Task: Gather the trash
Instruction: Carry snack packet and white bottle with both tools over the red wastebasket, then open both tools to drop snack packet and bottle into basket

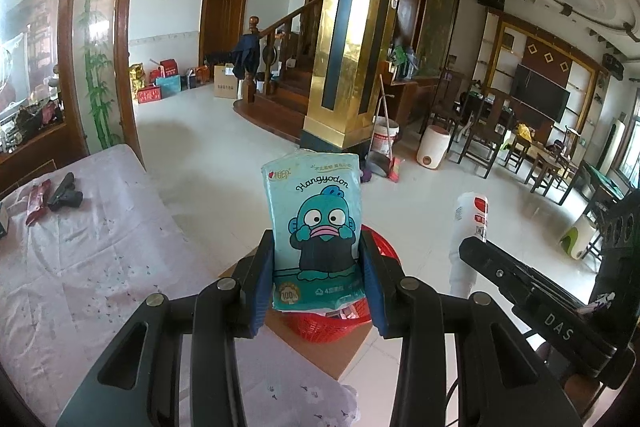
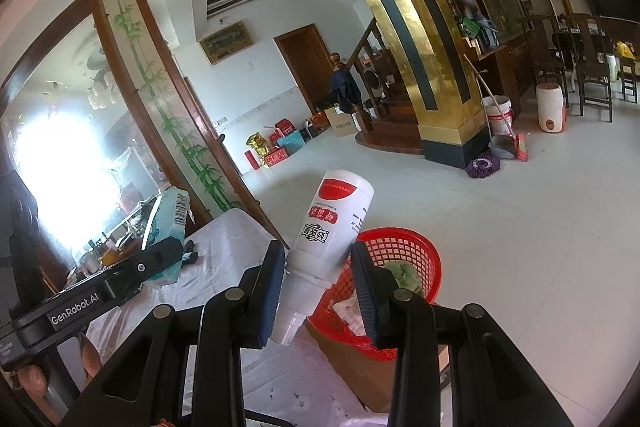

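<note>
My left gripper (image 1: 318, 267) is shut on a teal tissue pack (image 1: 316, 227) with a cartoon fish, held upright above the red mesh trash basket (image 1: 328, 327). My right gripper (image 2: 318, 283) is shut on a white bottle with a red label (image 2: 332, 227), held tilted, cap end down, just left of the red basket (image 2: 404, 251). The basket holds some wrappers and green scraps. The bottle (image 1: 468, 227) and the right gripper show at the right of the left wrist view. The tissue pack (image 2: 168, 227) and the left gripper show at the left of the right wrist view.
A table with a pale floral cloth (image 1: 80, 267) lies to the left, with a red wrapper (image 1: 38, 201) and a black object (image 1: 66, 193) on it. The basket stands on a cardboard box (image 1: 320, 351) beside the table. White tiled floor (image 1: 224, 155) and a gold pillar (image 1: 352, 47) lie beyond.
</note>
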A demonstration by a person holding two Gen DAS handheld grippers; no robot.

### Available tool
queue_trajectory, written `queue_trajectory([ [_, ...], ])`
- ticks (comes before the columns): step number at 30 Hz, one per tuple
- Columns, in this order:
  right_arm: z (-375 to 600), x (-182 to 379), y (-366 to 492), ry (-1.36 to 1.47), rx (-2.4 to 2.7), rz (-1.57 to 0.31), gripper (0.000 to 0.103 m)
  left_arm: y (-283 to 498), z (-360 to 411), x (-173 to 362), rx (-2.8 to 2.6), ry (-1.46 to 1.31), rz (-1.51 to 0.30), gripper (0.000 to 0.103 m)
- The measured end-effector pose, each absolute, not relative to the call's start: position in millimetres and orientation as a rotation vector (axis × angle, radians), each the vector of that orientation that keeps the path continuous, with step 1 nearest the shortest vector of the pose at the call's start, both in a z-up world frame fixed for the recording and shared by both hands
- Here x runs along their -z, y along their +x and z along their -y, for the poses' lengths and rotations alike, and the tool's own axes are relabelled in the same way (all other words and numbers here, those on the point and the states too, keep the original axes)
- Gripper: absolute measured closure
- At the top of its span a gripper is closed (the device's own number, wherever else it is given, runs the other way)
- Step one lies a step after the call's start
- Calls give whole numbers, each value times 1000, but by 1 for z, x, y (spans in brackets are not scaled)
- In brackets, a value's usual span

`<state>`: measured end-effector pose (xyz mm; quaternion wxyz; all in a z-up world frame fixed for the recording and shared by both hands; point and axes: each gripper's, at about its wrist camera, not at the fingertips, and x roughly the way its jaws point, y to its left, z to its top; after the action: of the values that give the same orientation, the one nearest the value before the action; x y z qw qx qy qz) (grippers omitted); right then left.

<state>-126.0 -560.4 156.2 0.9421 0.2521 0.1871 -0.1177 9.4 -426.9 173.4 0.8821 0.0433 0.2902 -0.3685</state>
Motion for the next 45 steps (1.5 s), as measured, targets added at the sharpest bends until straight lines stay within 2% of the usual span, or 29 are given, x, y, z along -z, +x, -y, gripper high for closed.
queue_trajectory([
  [14,590,-129,-91,557,242,-427,66,48,460,-144,812,117,-673,64],
  [30,637,-54,-38,622,265,-583,66,110,516,-60,900,131,-897,64],
  [39,648,-35,-29,687,248,-609,62,115,524,-43,881,147,-934,54],
  [41,647,-37,-33,695,246,-599,62,116,525,-45,874,141,-921,44],
  [42,645,-40,-35,694,250,-595,61,116,523,-48,868,138,-919,33],
  [45,638,-53,-47,683,260,-565,48,111,510,-56,858,126,-895,31],
])
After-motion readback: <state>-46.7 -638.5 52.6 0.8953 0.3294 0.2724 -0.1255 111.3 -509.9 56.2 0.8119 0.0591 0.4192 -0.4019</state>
